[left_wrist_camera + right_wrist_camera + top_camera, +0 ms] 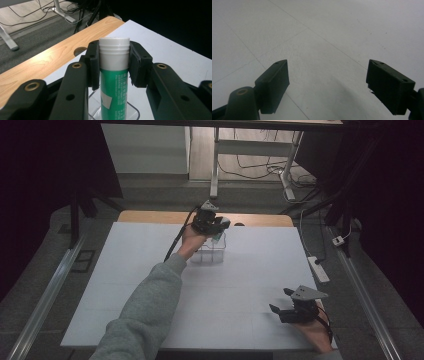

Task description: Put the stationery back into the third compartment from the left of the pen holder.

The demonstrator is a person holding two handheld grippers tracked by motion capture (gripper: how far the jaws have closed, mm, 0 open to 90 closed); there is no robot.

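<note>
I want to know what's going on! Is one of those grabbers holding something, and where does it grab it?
The left gripper holds a green tube by its white cap end, over a clear box. The right gripper is open and holds nothing.

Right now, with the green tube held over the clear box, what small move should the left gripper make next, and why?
Probably lower it straight down. The left gripper clamps the green tube just under its white cap, upright, with its bottom end inside the clear plastic box, so sinking it before releasing seems safest.

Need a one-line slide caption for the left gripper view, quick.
Left gripper clamps a green glue stick below its white cap, above a clear plastic container.
</note>
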